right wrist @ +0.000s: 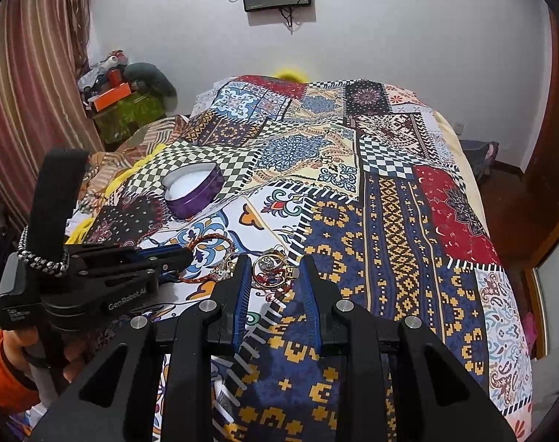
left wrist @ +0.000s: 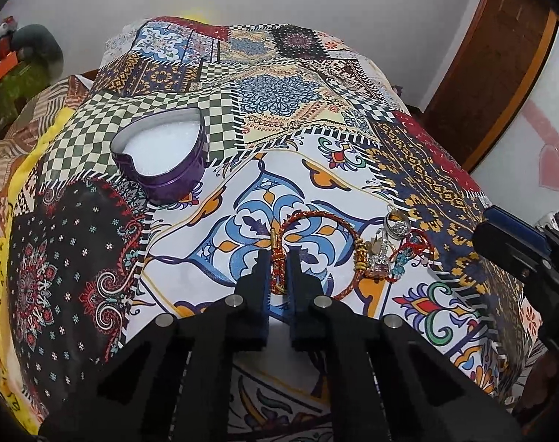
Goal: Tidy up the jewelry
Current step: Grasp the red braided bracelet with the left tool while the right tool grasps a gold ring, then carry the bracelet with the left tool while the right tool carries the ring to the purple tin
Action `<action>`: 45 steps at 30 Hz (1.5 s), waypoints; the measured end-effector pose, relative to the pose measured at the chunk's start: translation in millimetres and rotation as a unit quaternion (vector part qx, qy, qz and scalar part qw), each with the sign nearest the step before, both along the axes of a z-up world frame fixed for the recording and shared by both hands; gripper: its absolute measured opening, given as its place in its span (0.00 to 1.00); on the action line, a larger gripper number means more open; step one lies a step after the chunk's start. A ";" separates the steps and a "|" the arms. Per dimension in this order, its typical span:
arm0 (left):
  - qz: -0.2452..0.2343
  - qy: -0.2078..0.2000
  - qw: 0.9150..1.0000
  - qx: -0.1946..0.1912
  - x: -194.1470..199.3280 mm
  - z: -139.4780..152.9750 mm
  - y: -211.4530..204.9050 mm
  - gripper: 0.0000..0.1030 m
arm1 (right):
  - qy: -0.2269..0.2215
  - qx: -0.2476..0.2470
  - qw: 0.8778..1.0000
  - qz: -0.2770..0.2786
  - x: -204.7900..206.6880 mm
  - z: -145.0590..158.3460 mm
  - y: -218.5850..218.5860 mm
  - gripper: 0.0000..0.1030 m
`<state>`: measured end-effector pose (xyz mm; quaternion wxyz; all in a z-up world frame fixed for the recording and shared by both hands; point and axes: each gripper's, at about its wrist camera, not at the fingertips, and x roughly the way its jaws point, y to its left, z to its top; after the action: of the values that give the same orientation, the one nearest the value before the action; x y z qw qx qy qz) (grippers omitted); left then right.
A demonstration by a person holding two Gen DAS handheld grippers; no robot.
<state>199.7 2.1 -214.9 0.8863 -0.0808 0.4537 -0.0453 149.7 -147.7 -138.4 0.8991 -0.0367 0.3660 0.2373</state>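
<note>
Left hand-held gripper point(left wrist: 277, 258) is clamped narrow on the knotted section of the red-and-gold braided cord bracelet point(left wrist: 316, 221), which lies on the patterned bedspread point(left wrist: 445, 184). The cord's knot runs roughly along the line of the fingers, and its loop spreads flat beyond and to the right of the fingertips. The bracelet appears pinched but not yet raised clear of the cloth.

Heart-shaped purple tin point(left wrist: 161, 158), open and lined white, stands on the bedspread well apart from the bracelet, ahead and to the left of the left hand-held gripper. Judged from the task, the coming move is a lift and carry up-left toward this tin; the trailing loop could snag the neighbouring pieces.

Just right of the loop lies a small cluster: a silver ring point(left wrist: 397, 226), a clear charm point(left wrist: 380, 258) and a red thread bracelet point(left wrist: 415, 254).

Right hand-held gripper point(right wrist: 275, 261) stands partly open, nothing pinched, its fingers flanking the cluster point(right wrist: 272, 270) on either side. The left hand is nearer the tin.
</note>
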 end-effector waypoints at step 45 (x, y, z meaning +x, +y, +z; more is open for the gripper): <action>0.077 -0.121 0.988 0.052 29.1 73.6 131.7 0.05 | -0.069 -0.083 0.985 0.138 68.4 35.4 156.5 0.24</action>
<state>228.8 133.8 -141.4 0.9385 -0.0633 0.3372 0.0376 218.1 8.8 -103.0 0.8748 -0.1776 0.3128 0.3244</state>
